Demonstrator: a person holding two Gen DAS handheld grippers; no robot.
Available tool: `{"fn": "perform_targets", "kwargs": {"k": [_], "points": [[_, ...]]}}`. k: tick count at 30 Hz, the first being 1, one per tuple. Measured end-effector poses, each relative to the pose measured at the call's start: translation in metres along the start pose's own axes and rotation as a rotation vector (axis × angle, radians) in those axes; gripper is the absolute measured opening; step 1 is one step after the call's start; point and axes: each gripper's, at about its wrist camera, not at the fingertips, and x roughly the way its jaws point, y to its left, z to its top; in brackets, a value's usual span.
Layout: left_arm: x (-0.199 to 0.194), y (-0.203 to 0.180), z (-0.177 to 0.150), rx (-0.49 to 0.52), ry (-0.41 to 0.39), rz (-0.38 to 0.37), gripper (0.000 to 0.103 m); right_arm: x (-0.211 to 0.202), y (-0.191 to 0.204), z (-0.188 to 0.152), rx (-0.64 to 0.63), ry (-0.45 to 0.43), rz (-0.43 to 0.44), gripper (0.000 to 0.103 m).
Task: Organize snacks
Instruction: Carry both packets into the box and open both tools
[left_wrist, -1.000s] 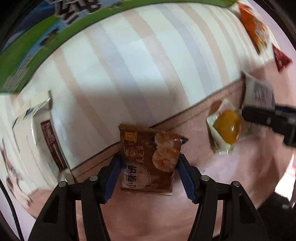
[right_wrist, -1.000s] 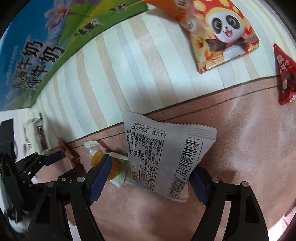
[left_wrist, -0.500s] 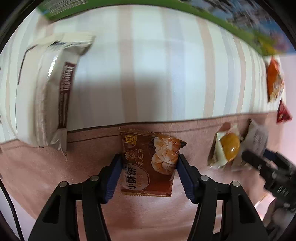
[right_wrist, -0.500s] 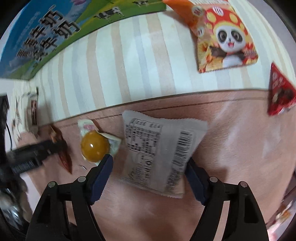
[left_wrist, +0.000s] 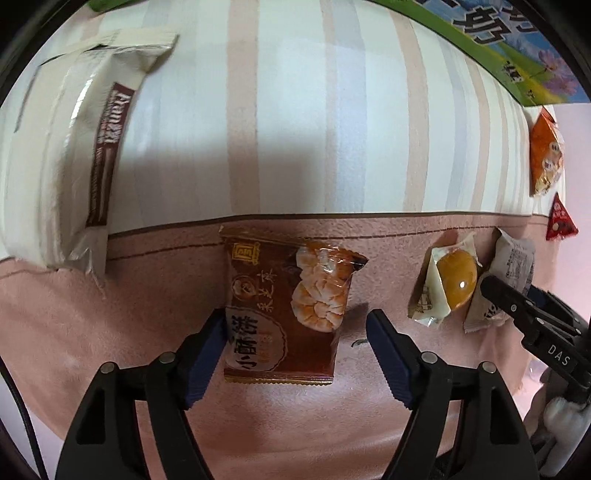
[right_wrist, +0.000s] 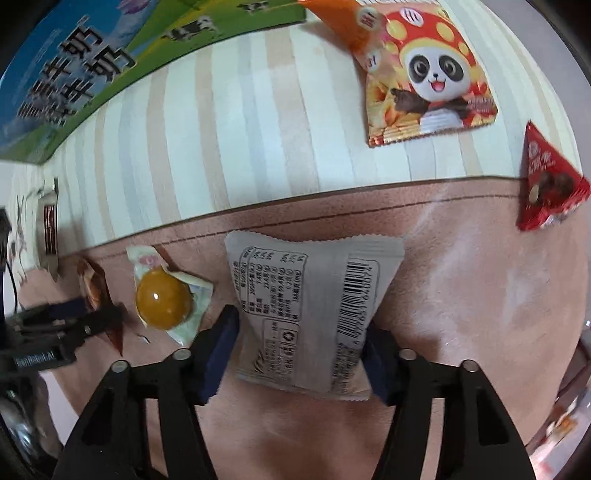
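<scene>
Brown snack packet (left_wrist: 284, 310) lies between spread left fingers (left_wrist: 212, 345) (right fingers (right_wrist: 221, 343) pinch grey packet (right_wrist: 310, 310)).

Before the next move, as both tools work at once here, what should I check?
1. Has the left tool released the brown packet: ok; jaws have just been opening, one pad clear.
2. Is the brown packet flat on the pink cloth: ok.
3. Does the right tool grip the grey packet: ok; jaws have just been closing, pads on both edges.
4. Is the yolk snack clear of the right tool: ok, apart.
5. Is the grey packet lifted off the cloth: cannot tell.
</scene>
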Motion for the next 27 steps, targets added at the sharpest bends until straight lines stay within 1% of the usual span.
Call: {"fn": "perform_targets", "kwargs": {"k": [1, 2, 3, 5, 6, 7, 9, 10, 12, 14, 15, 17, 20, 21, 25, 27], "points": [[-0.005, 0.0, -0.007, -0.007, -0.016, 0.036, 0.062, -0.002, -0.005, 0.001, 0.011, -0.007, 0.002, 0.07], [-0.011, 0.004, -0.015, -0.011, -0.027, 0.065, 0.055, 0.001, -0.004, 0.002, 0.017, -0.016, 0.0, 0.07], [-0.013, 0.003, -0.017, -0.015, -0.038, 0.074, 0.055, 0.004, -0.005, 0.001, 0.021, -0.03, -0.002, 0.068], [-0.015, -0.001, -0.022, -0.014, -0.059, 0.085, 0.054, 0.009, -0.003, -0.003, 0.02, -0.049, -0.021, 0.061], [-0.017, -0.004, -0.024, -0.009, -0.067, 0.095, 0.054, 0.007, -0.003, -0.005, 0.014, -0.061, -0.03, 0.06], [-0.021, -0.018, -0.034, -0.005, -0.076, 0.1, 0.054, 0.008, 0.003, -0.006, 0.016, -0.068, -0.032, 0.058], [-0.025, -0.021, -0.038, -0.002, -0.085, 0.104, 0.054, 0.002, 0.0, -0.011, 0.016, -0.079, -0.027, 0.054], [-0.022, -0.027, -0.034, 0.0, -0.087, 0.098, 0.054, -0.001, 0.0, -0.014, 0.021, -0.083, -0.018, 0.052], [-0.049, -0.027, -0.035, -0.004, -0.097, 0.077, 0.054, -0.012, -0.008, -0.019, 0.023, -0.087, 0.01, 0.051], [-0.068, -0.03, -0.039, -0.002, -0.126, 0.053, 0.054, -0.03, -0.017, -0.023, 0.033, -0.102, 0.055, 0.05], [-0.081, -0.034, -0.042, 0.008, -0.152, 0.048, 0.054, -0.038, -0.021, -0.022, 0.036, -0.111, 0.073, 0.05], [-0.104, -0.041, -0.045, 0.023, -0.189, 0.025, 0.054, -0.056, -0.022, -0.022, 0.034, -0.134, 0.114, 0.05], [-0.145, -0.053, -0.044, 0.043, -0.261, -0.021, 0.054, -0.095, -0.02, -0.023, 0.013, -0.189, 0.187, 0.05], [-0.165, -0.058, -0.043, 0.051, -0.291, -0.04, 0.054, -0.113, -0.016, -0.021, 0.0, -0.214, 0.215, 0.05], [-0.229, -0.069, -0.024, 0.085, -0.39, -0.055, 0.054, -0.178, -0.001, 0.002, -0.078, -0.302, 0.294, 0.05], [-0.251, -0.068, -0.01, 0.079, -0.426, -0.061, 0.054, -0.206, 0.01, 0.019, -0.123, -0.343, 0.327, 0.05]]}}
